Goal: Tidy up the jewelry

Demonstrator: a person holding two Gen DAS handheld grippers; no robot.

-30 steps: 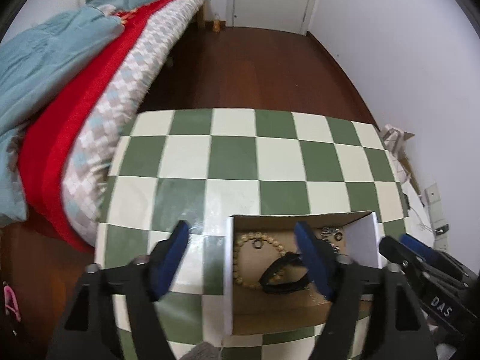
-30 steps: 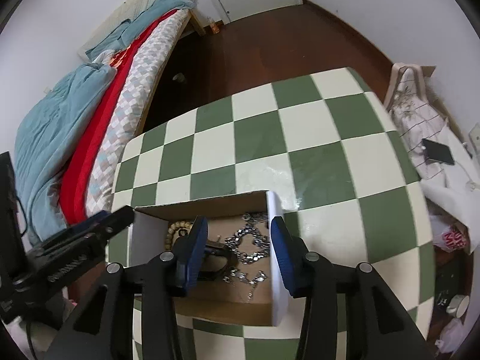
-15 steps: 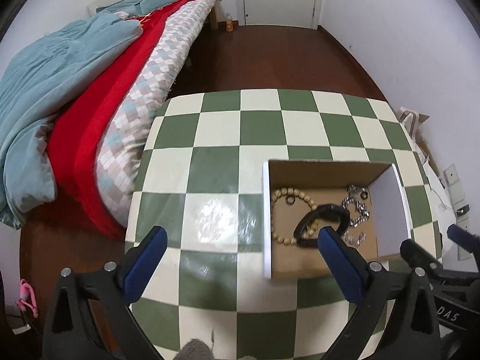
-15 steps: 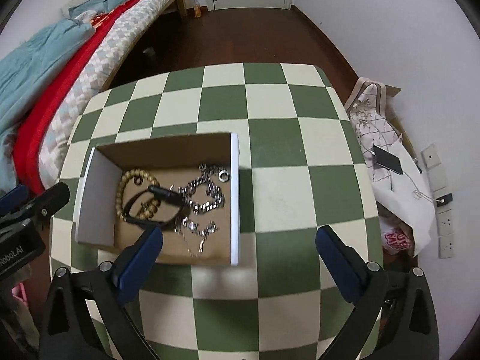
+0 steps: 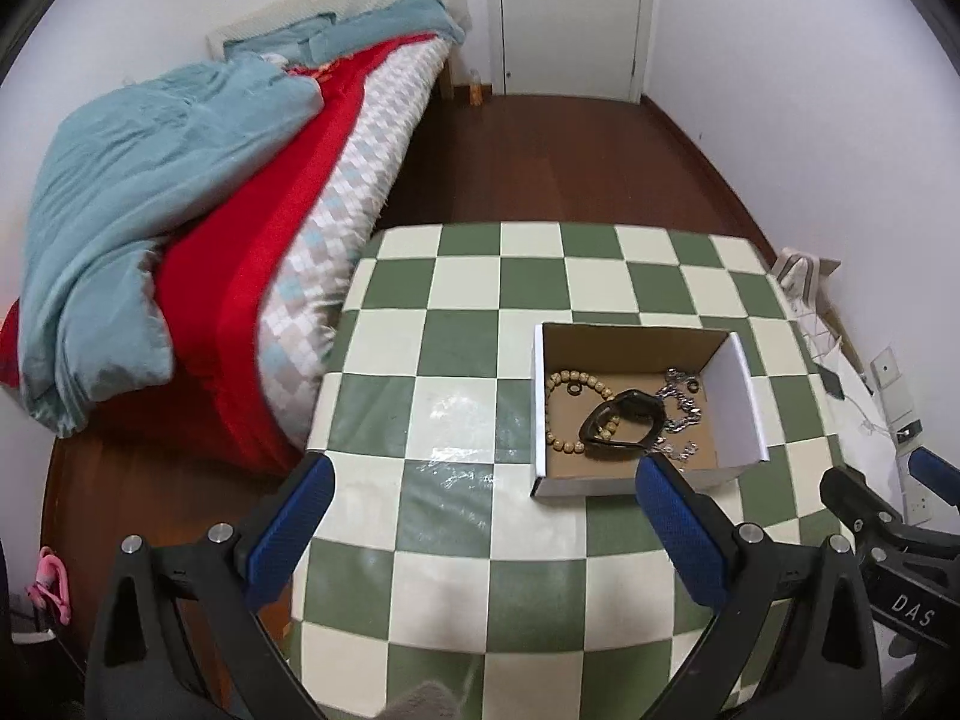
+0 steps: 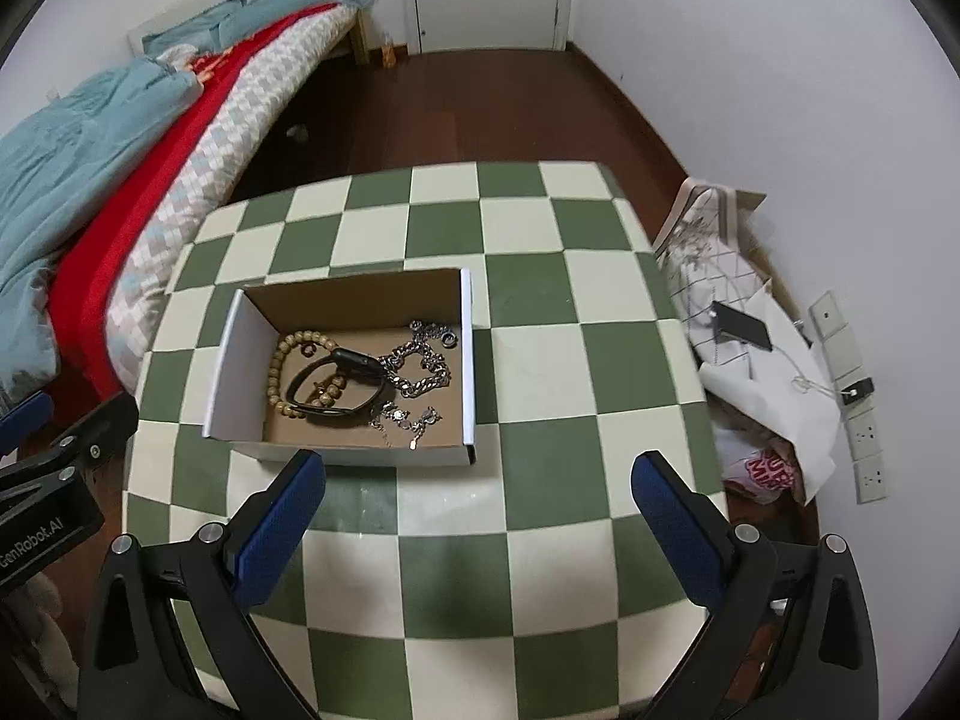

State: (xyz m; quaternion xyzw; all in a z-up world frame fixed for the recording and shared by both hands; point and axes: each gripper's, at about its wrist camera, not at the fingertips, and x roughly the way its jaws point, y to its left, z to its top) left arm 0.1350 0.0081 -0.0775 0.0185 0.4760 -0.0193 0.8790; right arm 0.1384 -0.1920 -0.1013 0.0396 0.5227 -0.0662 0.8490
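An open cardboard box (image 5: 735, 396) (image 6: 240, 354) stands on the green-and-cream checkered table (image 5: 468, 540) (image 6: 540, 372). Inside lie a wooden bead bracelet (image 5: 564, 378) (image 6: 277, 366), a black wristband (image 5: 624, 423) (image 6: 336, 390), a silver chain (image 5: 681, 405) (image 6: 420, 369) and a small silver piece (image 6: 408, 420). My left gripper (image 5: 480, 516) is open and empty, above the table's near part, left of the box. My right gripper (image 6: 480, 510) is open and empty, in front of the box; it also shows at the left wrist view's right edge (image 5: 888, 516).
A bed with red and blue blankets (image 5: 180, 228) (image 6: 108, 150) stands left of the table. Bags, papers and a phone (image 6: 741, 333) lie on the floor to the right by the wall. A white door (image 5: 570, 12) is at the back.
Both grippers opened wide and pulled back and up from the box. The jewelry stays inside the box.
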